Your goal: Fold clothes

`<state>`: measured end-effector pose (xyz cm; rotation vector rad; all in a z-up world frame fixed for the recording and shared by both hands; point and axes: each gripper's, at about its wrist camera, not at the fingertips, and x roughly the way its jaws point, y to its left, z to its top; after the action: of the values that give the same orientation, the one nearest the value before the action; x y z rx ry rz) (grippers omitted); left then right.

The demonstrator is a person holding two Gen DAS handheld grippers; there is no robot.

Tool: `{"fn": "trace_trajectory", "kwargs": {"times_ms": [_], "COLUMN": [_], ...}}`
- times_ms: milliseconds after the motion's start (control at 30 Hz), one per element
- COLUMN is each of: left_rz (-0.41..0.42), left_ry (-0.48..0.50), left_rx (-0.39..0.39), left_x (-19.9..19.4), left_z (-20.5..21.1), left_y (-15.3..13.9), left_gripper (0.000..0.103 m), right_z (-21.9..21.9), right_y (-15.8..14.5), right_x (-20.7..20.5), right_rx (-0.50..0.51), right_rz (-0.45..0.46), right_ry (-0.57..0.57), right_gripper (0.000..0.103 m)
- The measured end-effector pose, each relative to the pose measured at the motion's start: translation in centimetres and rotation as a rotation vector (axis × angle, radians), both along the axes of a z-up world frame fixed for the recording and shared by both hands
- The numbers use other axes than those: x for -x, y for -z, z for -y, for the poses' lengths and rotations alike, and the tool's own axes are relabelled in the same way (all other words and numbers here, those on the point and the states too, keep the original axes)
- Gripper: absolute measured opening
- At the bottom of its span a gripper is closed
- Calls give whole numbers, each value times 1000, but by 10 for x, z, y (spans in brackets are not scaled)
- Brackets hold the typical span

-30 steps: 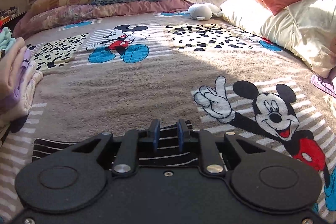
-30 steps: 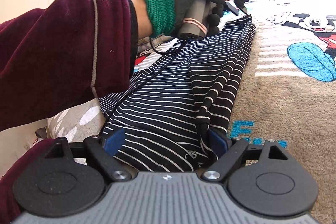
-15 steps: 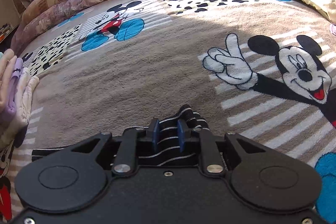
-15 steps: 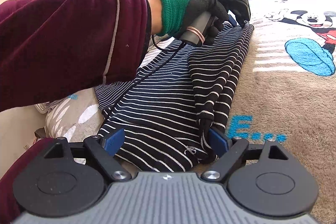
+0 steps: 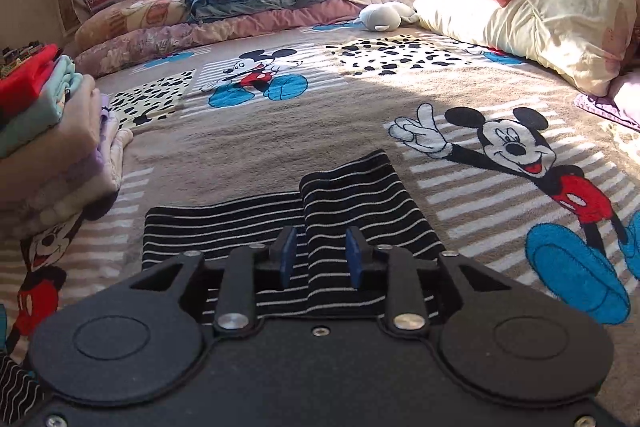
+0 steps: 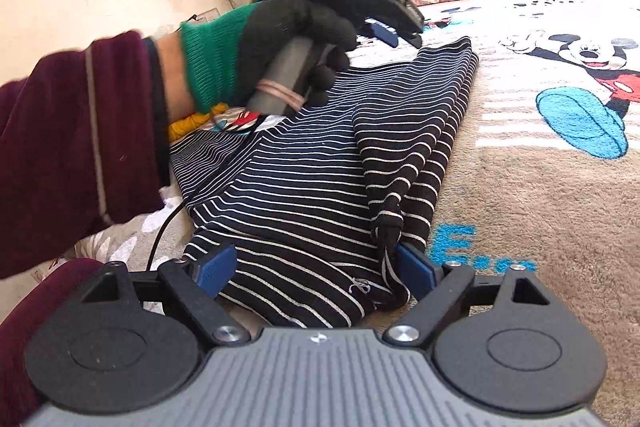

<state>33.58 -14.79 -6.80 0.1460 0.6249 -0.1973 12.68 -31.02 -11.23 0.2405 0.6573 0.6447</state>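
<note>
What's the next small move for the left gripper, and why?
Probably lift the left gripper clear. Its fingers stand apart above the striped garment, which lies folded flat on the blanket, so that end looks placed. The right gripper is open too, straddling the near end.

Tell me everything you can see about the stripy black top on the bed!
The black knit garment with thin white stripes looks soft and stretchy. It lies flat on the brown Mickey Mouse blanket, with a narrower part folded over its right side and bunched near the bottom. The open right gripper straddles its near edge. The open left gripper is above its far end, apparently not gripping it.
</note>
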Motion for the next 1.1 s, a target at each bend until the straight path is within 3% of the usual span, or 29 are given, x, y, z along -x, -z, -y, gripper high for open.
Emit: {"fn": "trace_trajectory", "kwargs": {"times_ms": [100, 267, 367, 533, 733, 900, 1100], "left_rz": [-4, -56, -83, -98, -85, -88, -56], "left_ry": [-35, -125, -168, -212, -285, -435, -614], "left_rx": [104, 226, 294, 399, 479, 571, 724], "left_x": [59, 132, 160, 166, 178, 179, 182], "left_z": [-37, -84, -105, -134, -173, -215, -269], "left_y": [-1, 13, 17, 15, 28, 45, 54], "left_gripper": [25, 26, 26, 27, 31, 31, 31], "right_z": [-1, -10, -22, -33, -25, -12, -9], "right_y": [-13, -20, -14, 9, 7, 5, -3], "right_x": [15, 19, 9, -4, 10, 34, 53], "right_rx": [112, 157, 187, 224, 150, 74, 22], "right_rz": [81, 190, 207, 117, 95, 79, 154], "right_ry": [-10, 15, 19, 41, 77, 141, 164], "right_gripper": [84, 80, 80, 82, 82, 82, 82]}}
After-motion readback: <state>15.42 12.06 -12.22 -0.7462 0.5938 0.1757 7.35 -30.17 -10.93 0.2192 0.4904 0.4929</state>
